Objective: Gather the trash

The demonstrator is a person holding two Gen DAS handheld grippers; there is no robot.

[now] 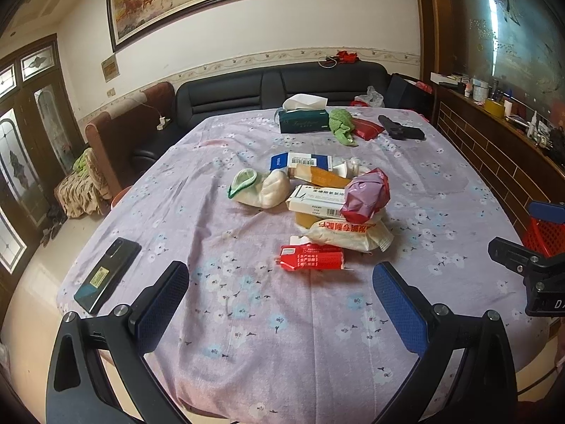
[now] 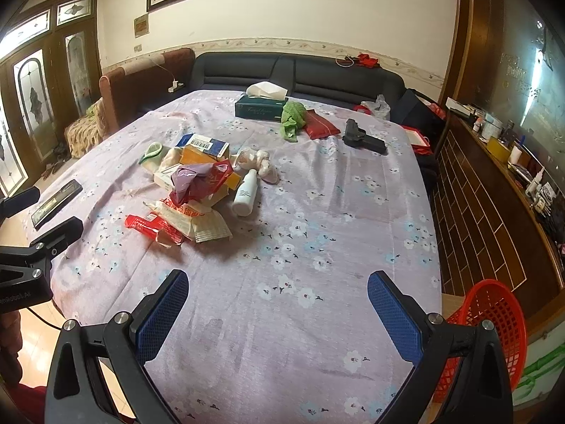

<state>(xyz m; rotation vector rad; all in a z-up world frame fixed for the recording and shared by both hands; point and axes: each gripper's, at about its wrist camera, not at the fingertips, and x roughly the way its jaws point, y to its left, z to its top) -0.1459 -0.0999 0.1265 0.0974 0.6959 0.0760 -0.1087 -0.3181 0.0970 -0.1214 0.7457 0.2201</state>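
Trash pile (image 1: pixel 317 205) sits mid-desk, far of both grippers, nothing picked yet. Left gripper (image 1: pixel 280 300) jaws apart, empty, hovering over bare cloth just near of the red wrapper (image 1: pixel 310 258). Right gripper (image 2: pixel 277 312) also apart and empty; red basket (image 2: pixel 487 321) off the desk's right edge beside it. Risks: pile is stacked loose, so grabbing the wrapper could drag the white packet (image 1: pixel 349 235) touching it; white bottle (image 2: pixel 245 192) lies flat and may roll. Phone (image 1: pixel 106 274) at left and tissue box (image 1: pixel 303 118) at far are likely not trash; avoid them.
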